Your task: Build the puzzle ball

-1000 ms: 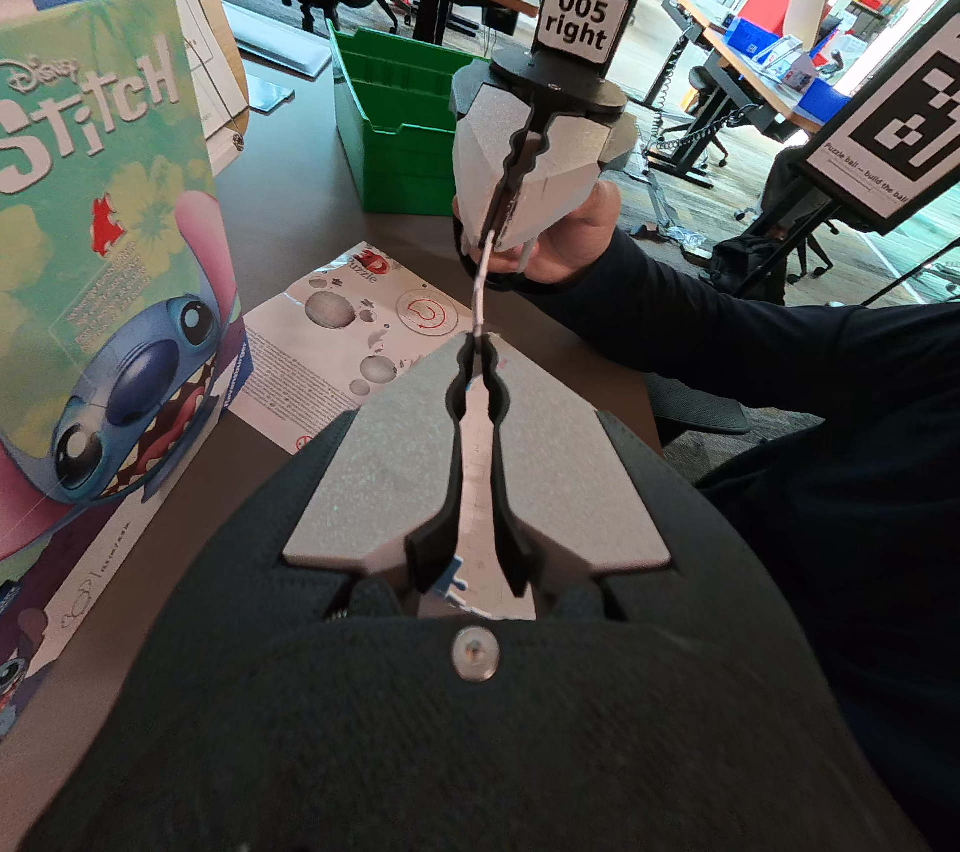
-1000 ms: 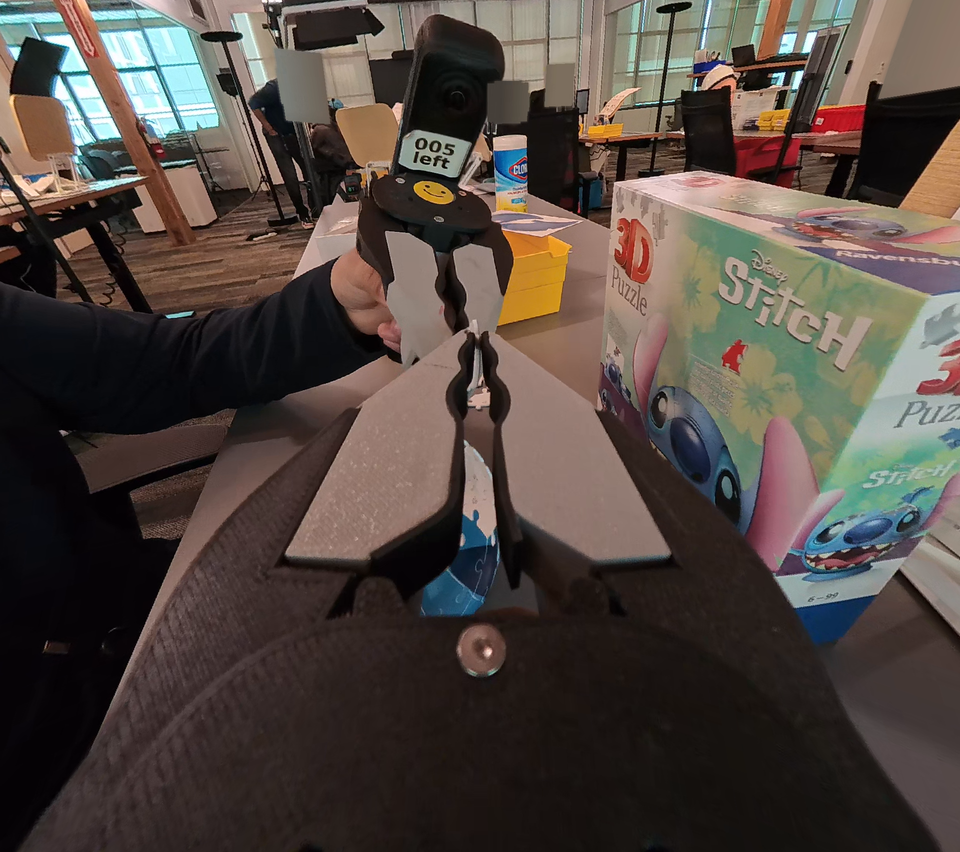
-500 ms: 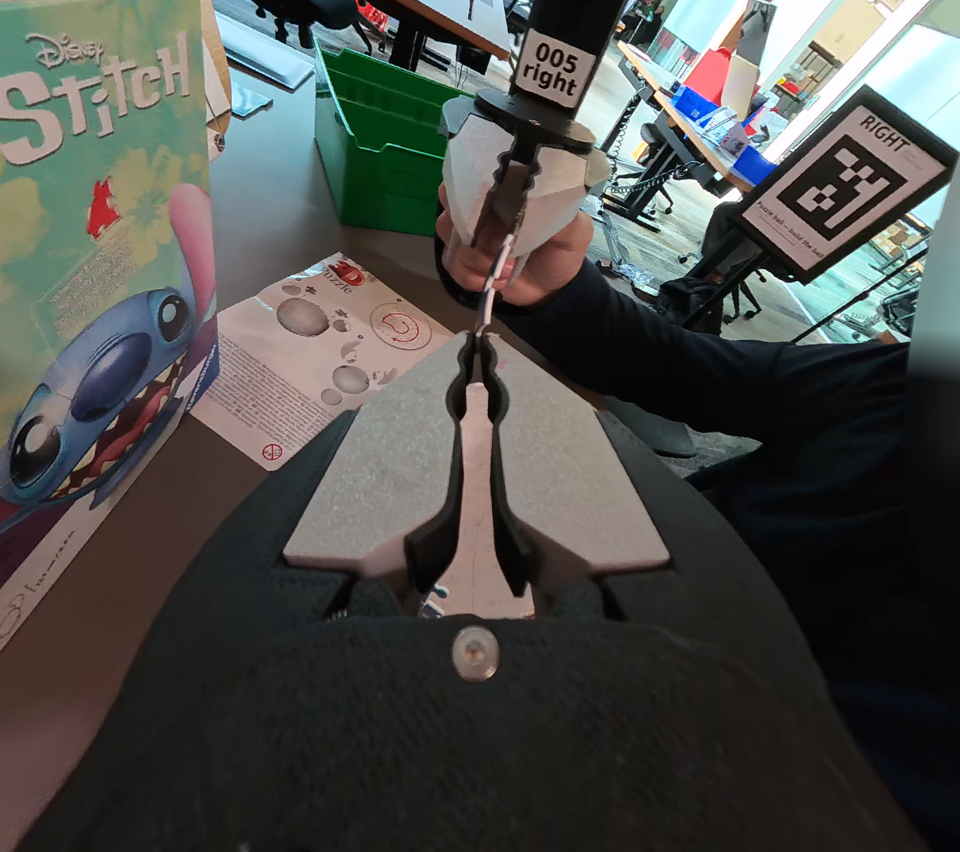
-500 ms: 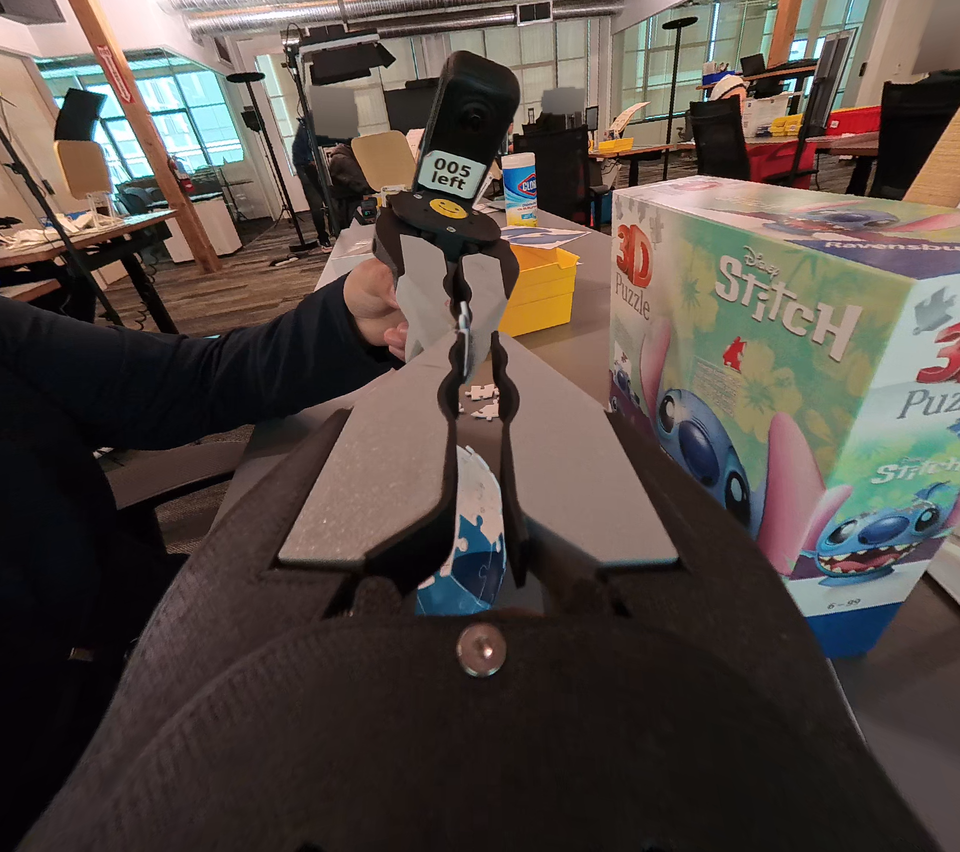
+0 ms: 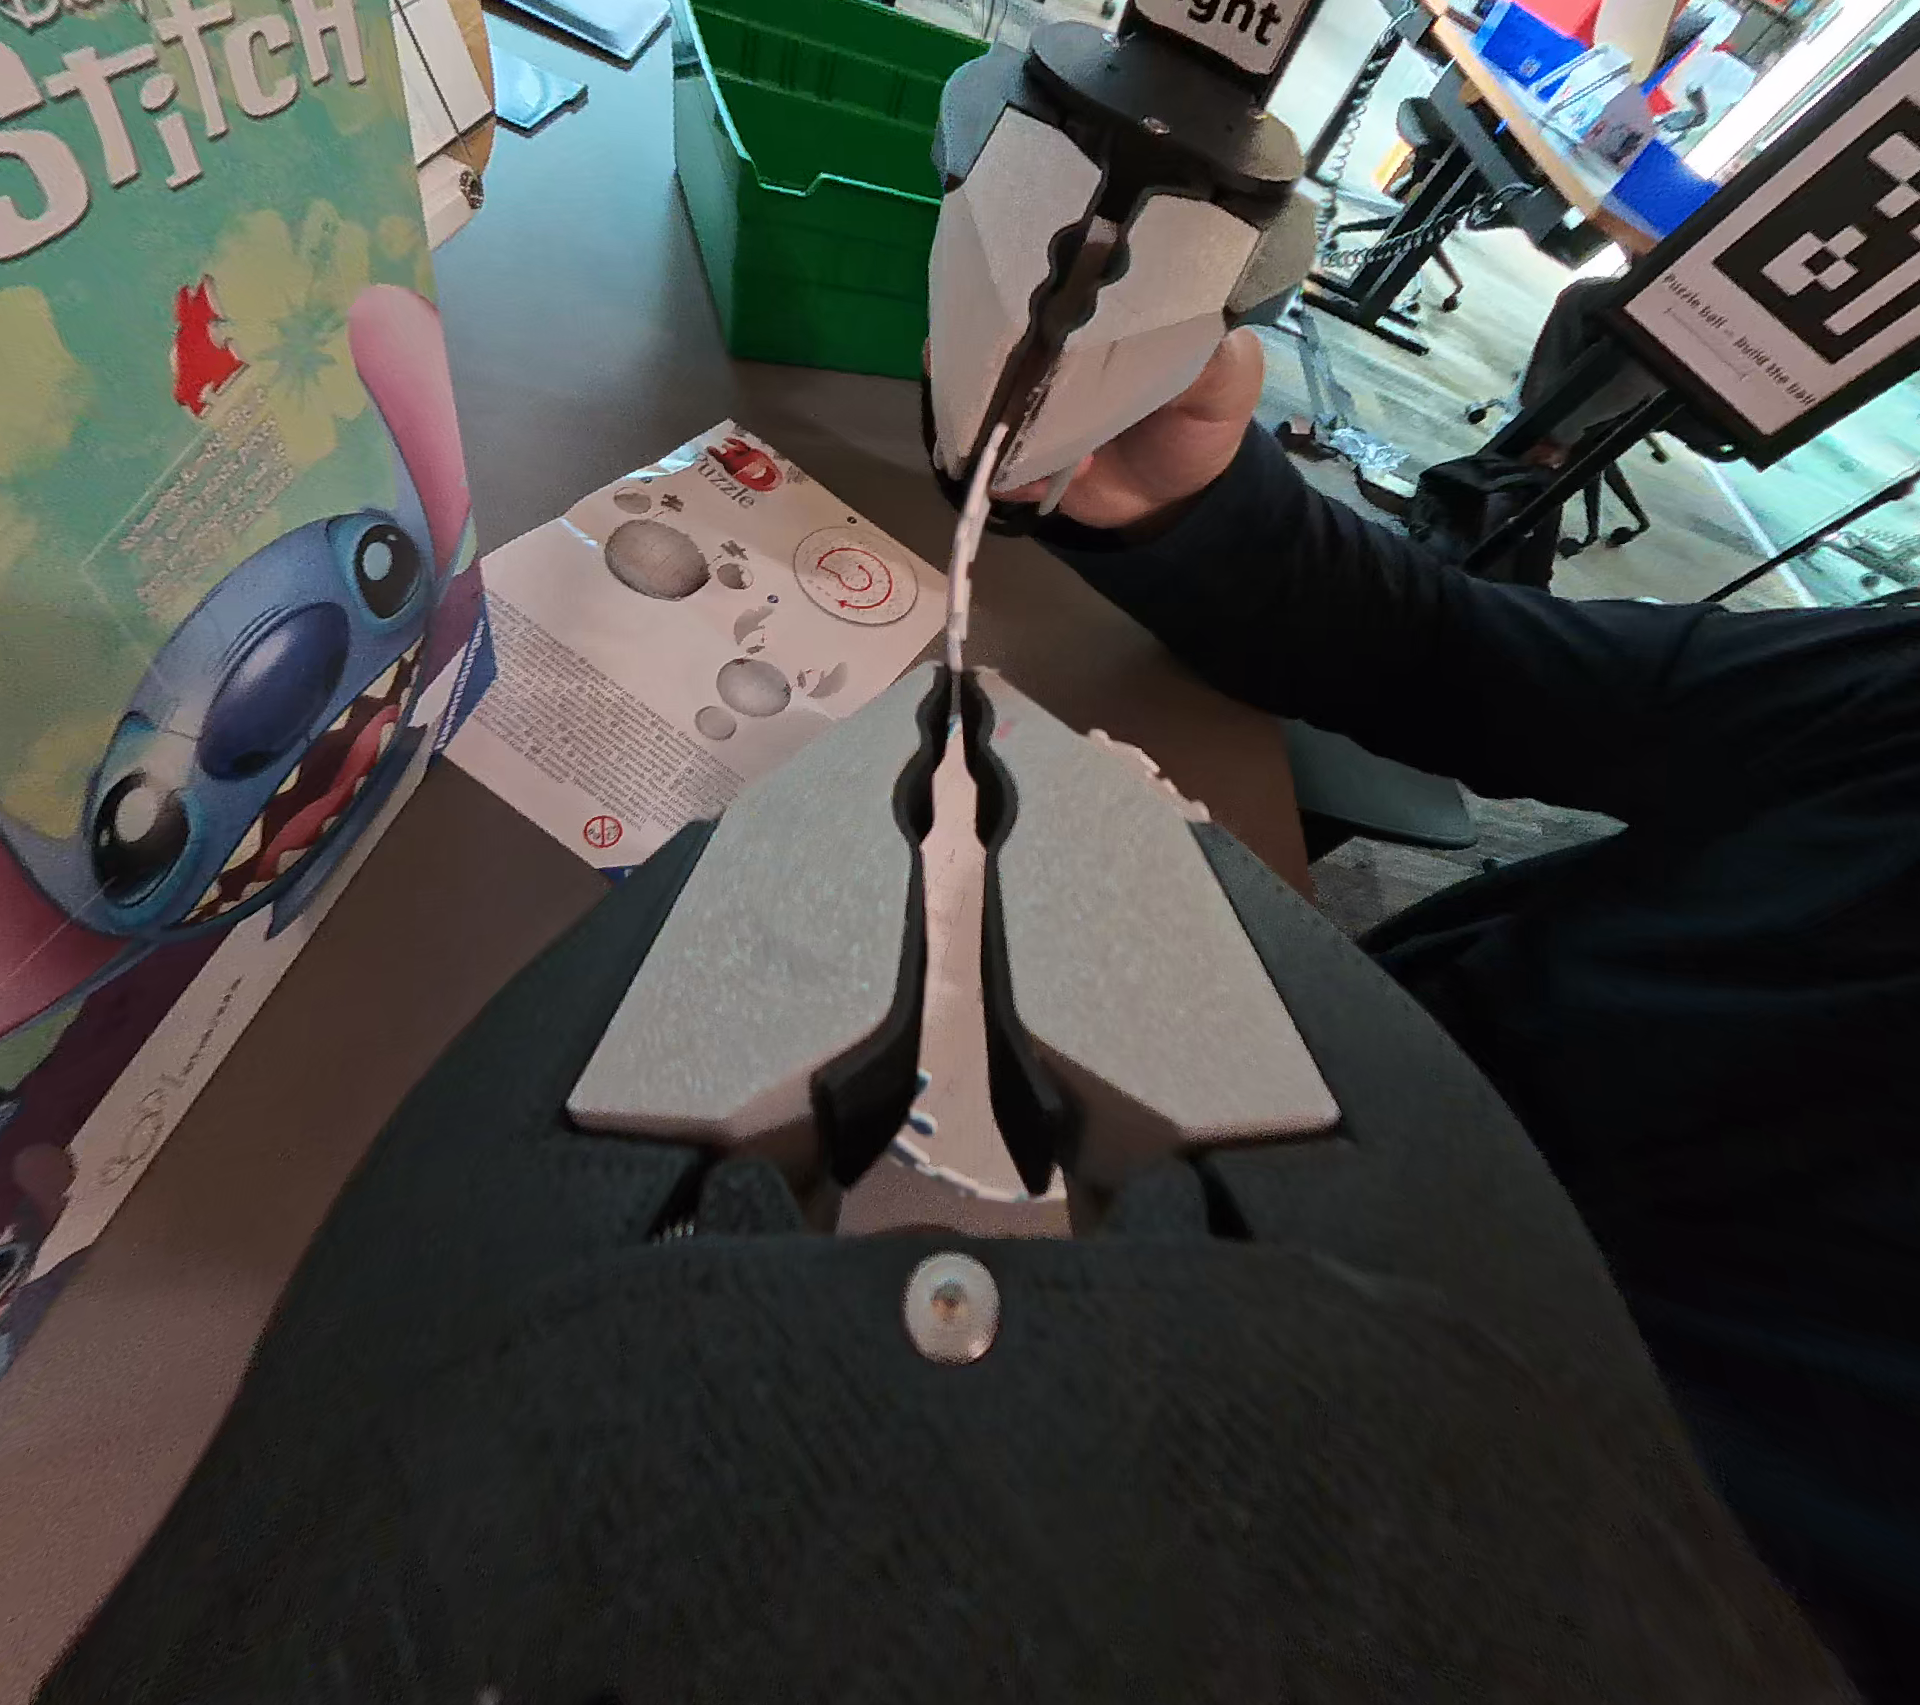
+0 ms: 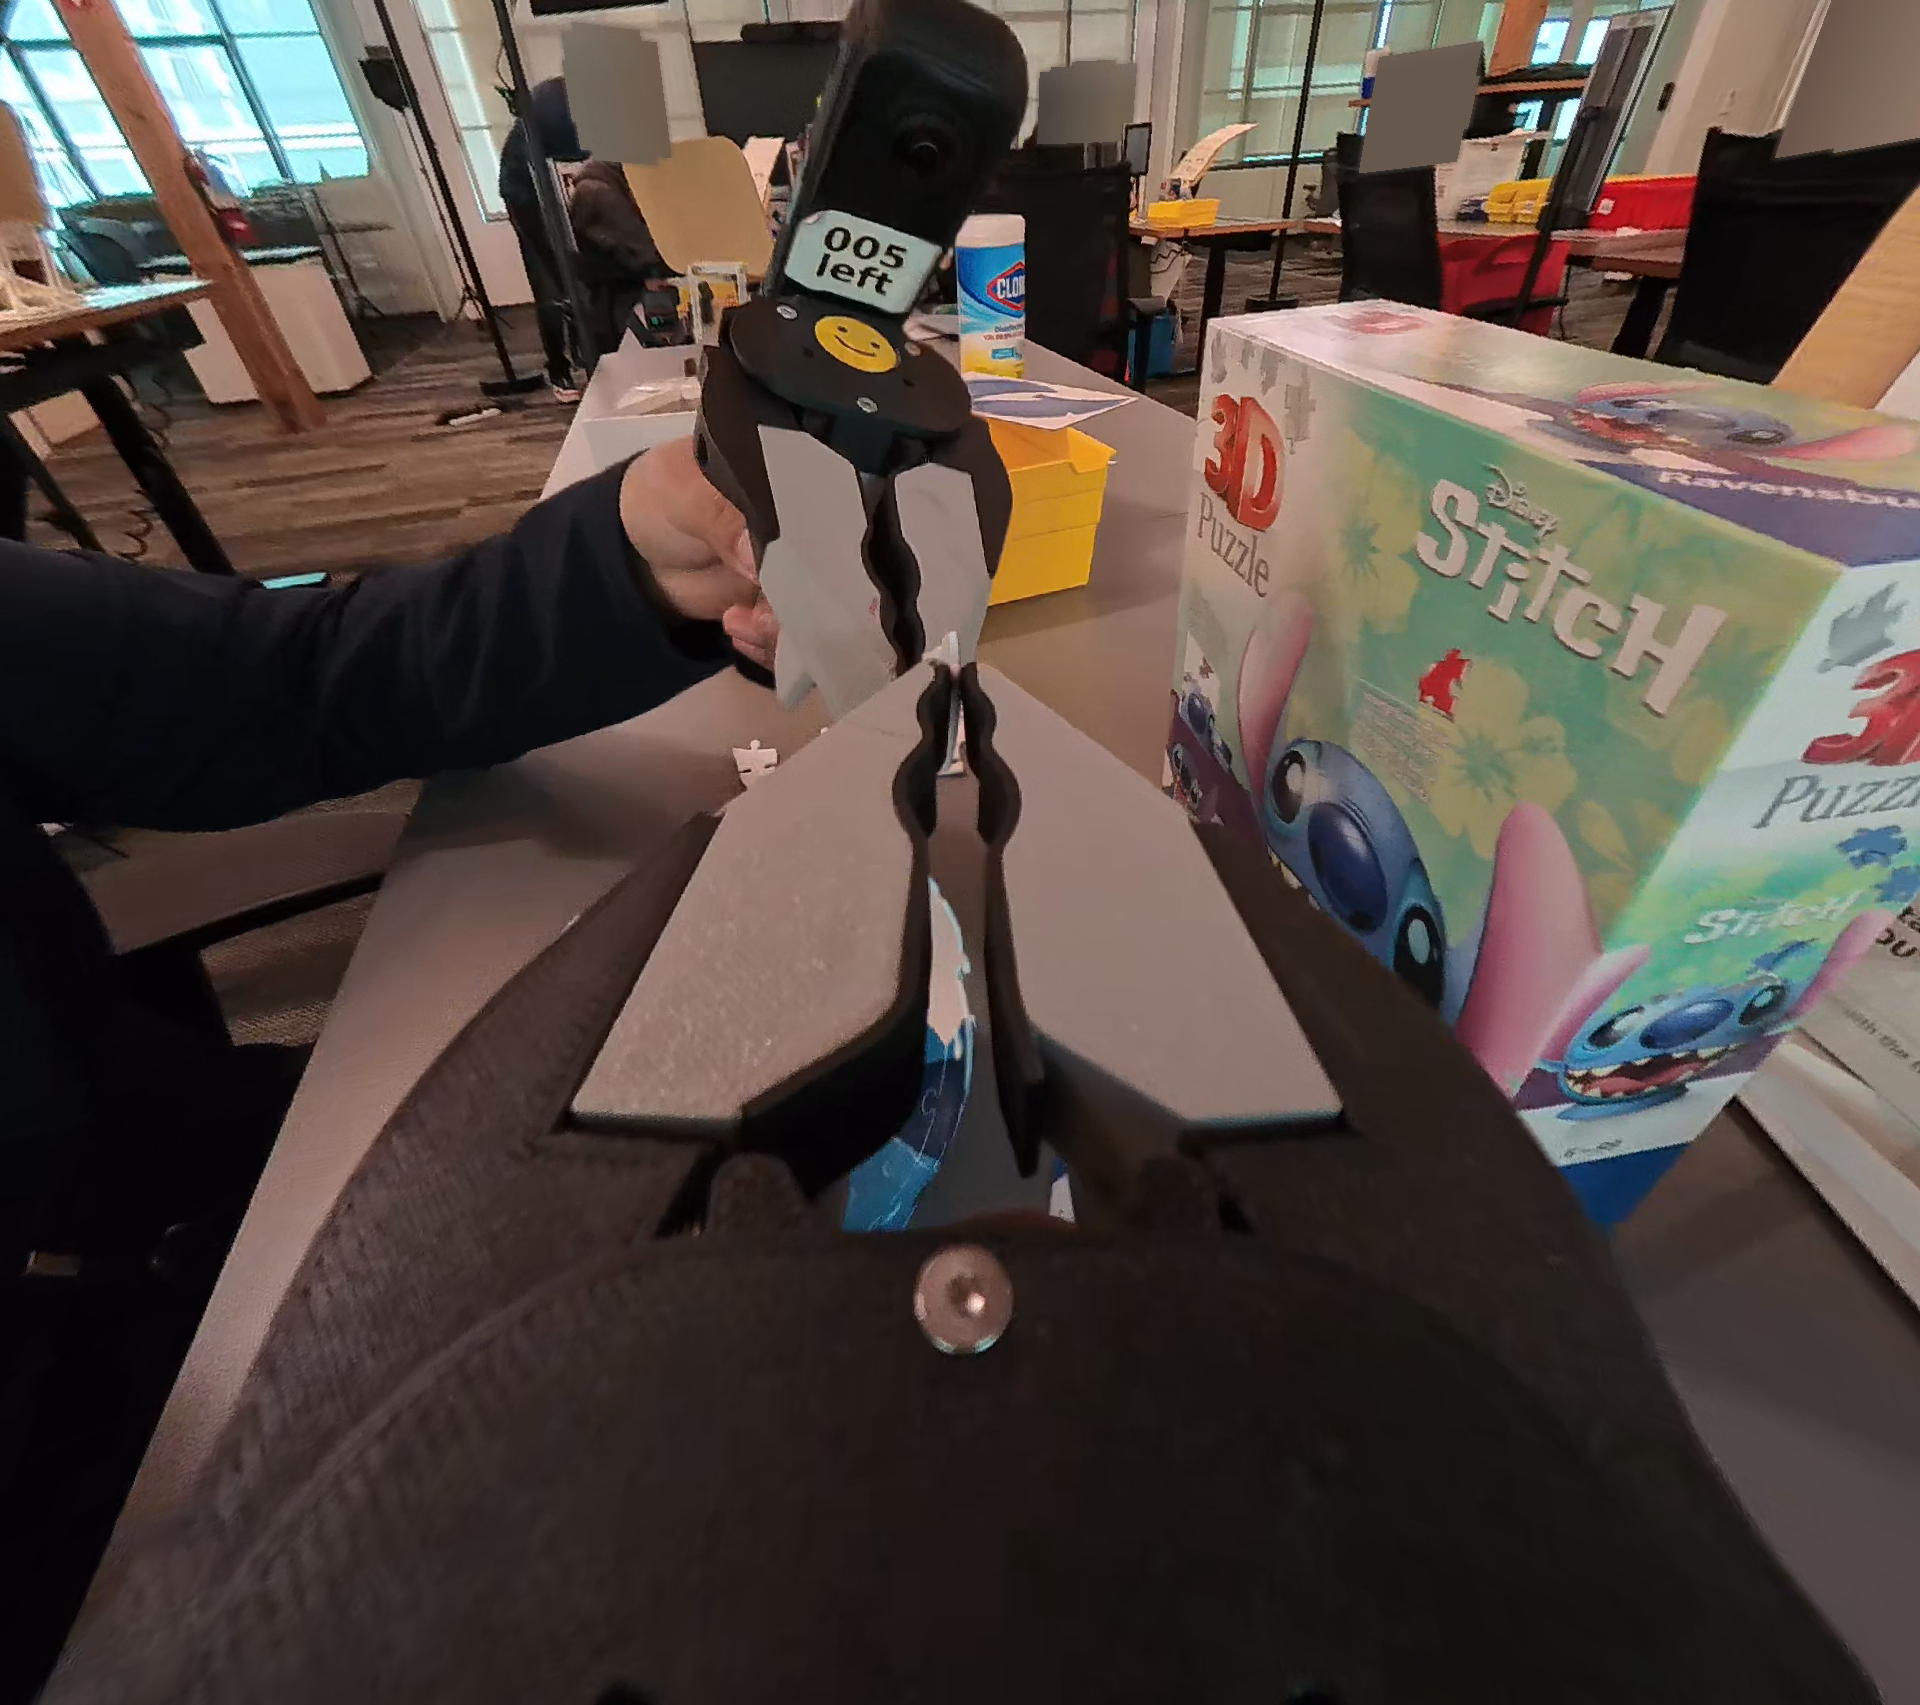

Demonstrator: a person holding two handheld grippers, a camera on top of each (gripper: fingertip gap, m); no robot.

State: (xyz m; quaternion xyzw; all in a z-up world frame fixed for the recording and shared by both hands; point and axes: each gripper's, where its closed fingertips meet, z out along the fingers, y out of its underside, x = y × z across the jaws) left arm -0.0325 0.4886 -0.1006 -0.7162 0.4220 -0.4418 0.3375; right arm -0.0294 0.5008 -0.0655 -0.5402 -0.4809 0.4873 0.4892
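My left gripper (image 5: pixel 956 691) is shut on a curved puzzle section (image 5: pixel 951 1011) whose white inner side shows between its fingers. My right gripper (image 6: pixel 948 691) is shut on a blue and white puzzle section (image 6: pixel 940 1084). The two grippers face each other tip to tip above the table. In the left wrist view the right gripper (image 5: pixel 1000 466) holds its section edge-on (image 5: pixel 971 554), and that edge reaches down to my left fingertips. In the right wrist view the left gripper (image 6: pixel 888 668) stands just beyond my right fingertips. The joint between the sections is hidden by the fingers.
The tall puzzle box (image 5: pixel 208 408) stands on the table (image 5: pixel 582 325), also seen in the right wrist view (image 6: pixel 1507 720). An instruction leaflet (image 5: pixel 707 647) lies beside it. A green bin (image 5: pixel 821 201), a yellow bin (image 6: pixel 1039 512), a wipes canister (image 6: pixel 992 294) and loose white pieces (image 6: pixel 753 762) are nearby. Both grippers' tips are close together, under 4 cm apart.
Both grippers stay shut on their sections and stay tip to tip. The pair tilted and shifted slightly, and the right gripper now looms closer in the left wrist view.
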